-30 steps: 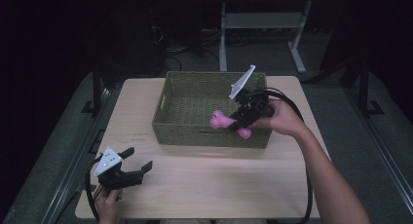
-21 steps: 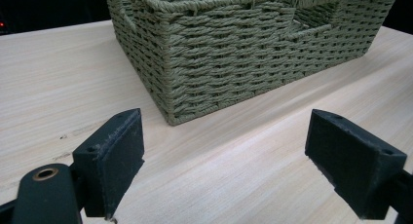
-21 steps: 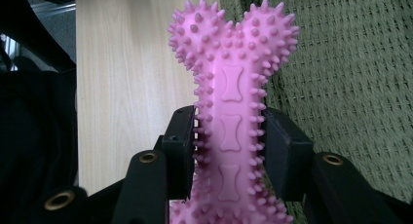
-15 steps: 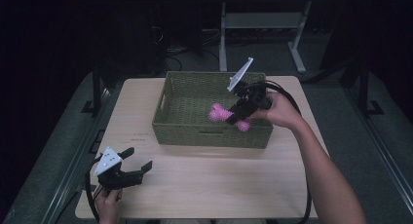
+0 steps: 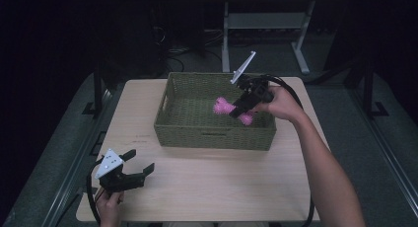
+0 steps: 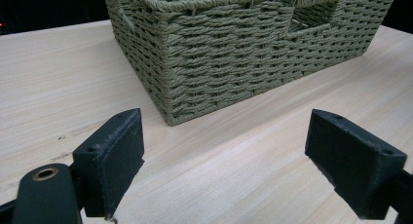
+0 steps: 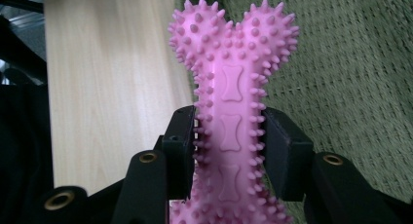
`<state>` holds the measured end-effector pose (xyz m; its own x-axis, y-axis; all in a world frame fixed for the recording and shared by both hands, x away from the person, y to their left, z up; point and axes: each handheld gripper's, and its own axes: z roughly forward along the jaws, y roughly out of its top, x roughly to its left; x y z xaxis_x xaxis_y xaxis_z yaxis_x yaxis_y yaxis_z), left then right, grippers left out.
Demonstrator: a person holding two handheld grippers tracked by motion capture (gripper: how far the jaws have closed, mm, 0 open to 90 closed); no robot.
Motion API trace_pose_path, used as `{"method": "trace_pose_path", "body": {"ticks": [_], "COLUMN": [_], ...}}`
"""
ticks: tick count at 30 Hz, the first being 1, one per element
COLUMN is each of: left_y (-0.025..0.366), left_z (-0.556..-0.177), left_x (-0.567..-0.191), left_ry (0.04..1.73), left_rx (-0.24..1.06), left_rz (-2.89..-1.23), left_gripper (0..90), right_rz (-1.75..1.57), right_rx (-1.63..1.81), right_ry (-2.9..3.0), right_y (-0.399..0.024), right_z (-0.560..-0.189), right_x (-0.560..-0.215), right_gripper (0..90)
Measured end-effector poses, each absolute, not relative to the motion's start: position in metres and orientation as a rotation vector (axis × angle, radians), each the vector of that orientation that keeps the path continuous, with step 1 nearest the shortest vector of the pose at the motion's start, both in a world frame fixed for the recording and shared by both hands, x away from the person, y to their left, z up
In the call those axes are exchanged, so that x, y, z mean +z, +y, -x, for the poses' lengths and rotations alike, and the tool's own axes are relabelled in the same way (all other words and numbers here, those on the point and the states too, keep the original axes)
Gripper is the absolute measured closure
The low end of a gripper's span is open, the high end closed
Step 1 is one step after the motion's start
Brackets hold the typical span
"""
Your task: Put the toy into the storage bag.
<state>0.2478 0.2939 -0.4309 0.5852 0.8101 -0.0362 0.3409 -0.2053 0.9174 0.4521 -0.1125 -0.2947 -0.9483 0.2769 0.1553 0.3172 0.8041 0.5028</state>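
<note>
A pink spiky bone toy [image 5: 224, 107] [image 7: 231, 97] hangs over the inside of the green woven basket [image 5: 185, 133], held by its shaft. My right gripper [image 5: 238, 111] [image 7: 229, 151] is shut on that toy, both pads pressing the shaft, and sits above the basket's right half. Near the table's front left corner my left gripper [image 5: 138, 164] [image 6: 226, 160] rests low over the wood, jaws wide open with nothing between them. It faces the basket's near corner [image 6: 168, 102].
The basket sits at the back middle of the light wooden table [image 5: 217, 187]. A black cable [image 5: 296, 96] loops from the right gripper past the table's right edge. Table legs and floor lie dark behind.
My right gripper has carried the pink bone toy a little leftward and farther back over the basket. The left gripper has stayed put.
</note>
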Motion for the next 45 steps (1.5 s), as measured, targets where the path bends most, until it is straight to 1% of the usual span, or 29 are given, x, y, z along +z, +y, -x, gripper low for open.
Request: {"method": "trace_pose_path", "body": {"ticks": [12, 25, 45], "left_y": [0.295, 0.296, 0.295], "left_z": [-0.247, -0.247, -0.247], "left_x": [-0.431, -0.431, -0.43], "left_ry": [0.945, 0.947, 0.942], "left_rx": [0.574, 0.571, 0.57], "left_rz": [-1.789, -1.783, -1.784], "left_gripper": [13.9, 13.8, 13.8], "right_rz": [0.528, 0.565, 0.588], "right_rx": [-0.768, -0.751, -0.708], "right_ry": [-2.891, -2.867, -2.847], "right_y": [-0.11, -0.111, -0.108], "right_z": [-0.475, -0.487, -0.493], "right_x": [-0.321, -0.335, -0.356], "right_gripper": [57.7, 57.6, 57.5]}}
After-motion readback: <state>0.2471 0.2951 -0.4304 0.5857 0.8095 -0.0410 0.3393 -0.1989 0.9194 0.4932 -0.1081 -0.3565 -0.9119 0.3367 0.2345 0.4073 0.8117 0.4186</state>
